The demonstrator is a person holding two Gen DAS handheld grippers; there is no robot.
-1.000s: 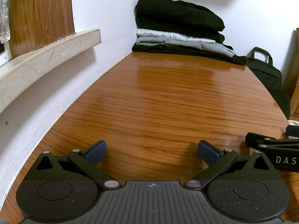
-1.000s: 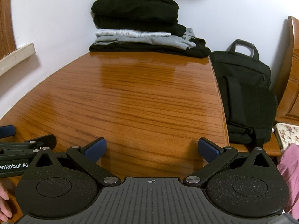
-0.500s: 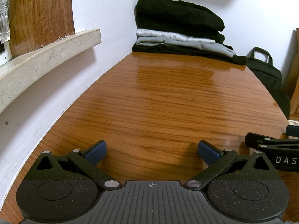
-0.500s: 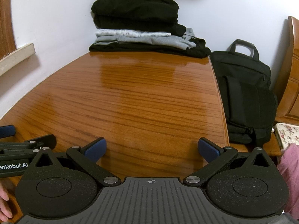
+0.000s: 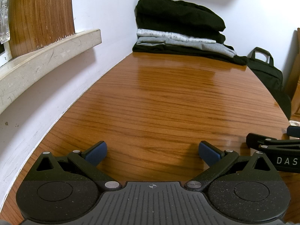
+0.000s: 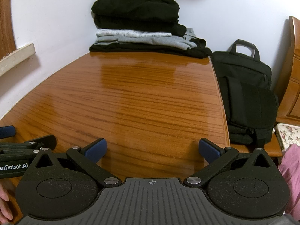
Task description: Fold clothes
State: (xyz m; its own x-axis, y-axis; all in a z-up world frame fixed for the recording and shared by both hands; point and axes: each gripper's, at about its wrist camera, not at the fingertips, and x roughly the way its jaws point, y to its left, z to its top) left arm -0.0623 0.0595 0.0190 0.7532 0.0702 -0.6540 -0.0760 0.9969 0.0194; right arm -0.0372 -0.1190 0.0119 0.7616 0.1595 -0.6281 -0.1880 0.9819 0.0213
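We hold the left tongs (image 5: 152, 152) and the right tongs (image 6: 152, 151) low over the near end of the wooden table (image 5: 168, 103), side by side, both pointing down its length. Each pair stands spread wide, blue pads far apart, with only bare wood between them and nothing gripped.

The clothes (image 5: 180, 31) lie well ahead of both tongs, at the far end of the table against the wall: a neat stack (image 6: 142, 26), black on top, grey and patterned pieces in the middle, black beneath. They already lie folded. A black bag (image 6: 243, 91) sits off the table edge, ahead and to the right of our right tongs.

This scene fits two stages equally: a stack waiting to be pulled out and folded again, or a finished pile with our tongs drawn back. We cannot tell which.

If a garment is to be worked, we judge the open wood straight ahead gives ample room to spread it flat, and taking only the top layer by two corners would keep the stack from sliding.
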